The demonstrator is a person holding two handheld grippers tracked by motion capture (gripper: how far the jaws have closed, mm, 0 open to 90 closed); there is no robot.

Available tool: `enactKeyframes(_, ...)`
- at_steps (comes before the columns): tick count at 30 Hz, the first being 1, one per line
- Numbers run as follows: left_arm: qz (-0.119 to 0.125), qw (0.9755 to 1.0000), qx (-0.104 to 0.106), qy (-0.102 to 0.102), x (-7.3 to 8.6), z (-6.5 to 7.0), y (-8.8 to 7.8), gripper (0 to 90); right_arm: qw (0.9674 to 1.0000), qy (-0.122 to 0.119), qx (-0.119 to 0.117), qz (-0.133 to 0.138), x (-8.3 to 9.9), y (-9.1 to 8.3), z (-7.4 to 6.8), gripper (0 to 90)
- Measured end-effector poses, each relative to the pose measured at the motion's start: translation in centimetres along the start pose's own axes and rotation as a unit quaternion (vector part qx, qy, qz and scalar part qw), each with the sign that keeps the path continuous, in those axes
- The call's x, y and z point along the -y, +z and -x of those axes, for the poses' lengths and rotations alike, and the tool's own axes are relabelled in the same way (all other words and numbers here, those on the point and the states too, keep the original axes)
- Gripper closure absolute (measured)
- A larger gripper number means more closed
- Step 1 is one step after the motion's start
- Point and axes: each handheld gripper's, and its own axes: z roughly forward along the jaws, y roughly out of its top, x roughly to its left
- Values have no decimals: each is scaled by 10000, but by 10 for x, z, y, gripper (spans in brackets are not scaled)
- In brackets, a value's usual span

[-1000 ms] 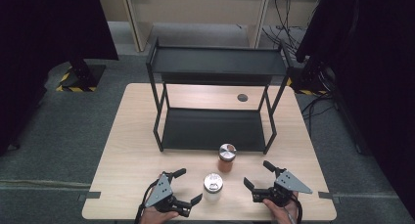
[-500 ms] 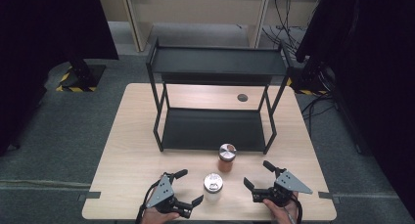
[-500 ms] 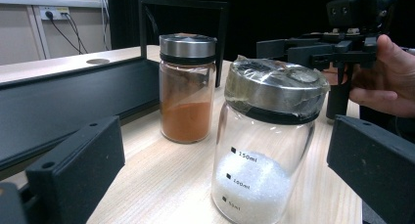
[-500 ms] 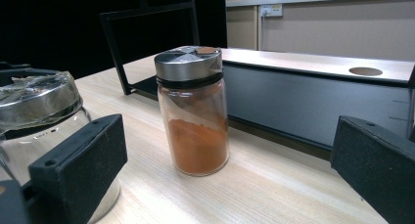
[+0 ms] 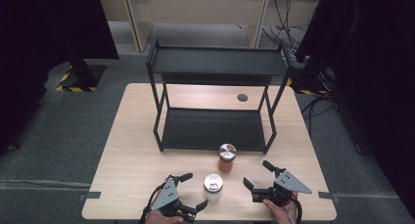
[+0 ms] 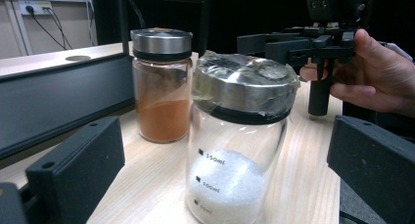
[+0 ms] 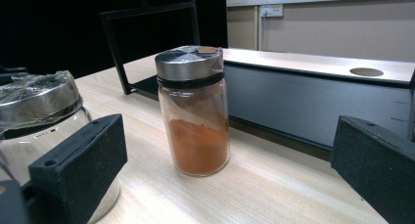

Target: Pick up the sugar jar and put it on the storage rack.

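Two jars stand near the table's front edge. The clear jar of white granules (image 5: 213, 185) has a silver lid under plastic film, and my left gripper (image 5: 195, 190) sits open just to its left. In the left gripper view this jar (image 6: 235, 150) stands between the spread jaws without touching them. The jar of orange powder (image 5: 227, 157) stands a little farther back, in front of the black shelf rack (image 5: 215, 62). My right gripper (image 5: 257, 173) is open at the right, facing the orange jar (image 7: 195, 111), which stands ahead of its jaws.
The two-tier rack takes up the middle and back of the wooden table (image 5: 132, 150); its lower shelf (image 7: 313, 101) lies just behind the orange jar. A round hole (image 5: 242, 97) is in the tabletop at the back. Dark curtains flank the table.
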Motion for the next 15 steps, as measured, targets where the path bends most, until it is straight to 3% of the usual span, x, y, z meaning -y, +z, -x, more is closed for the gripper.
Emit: enactKeyframes(15,-142,9998,67,143,-9,3,23,22,10000,-8,0,33,1,0,0,6)
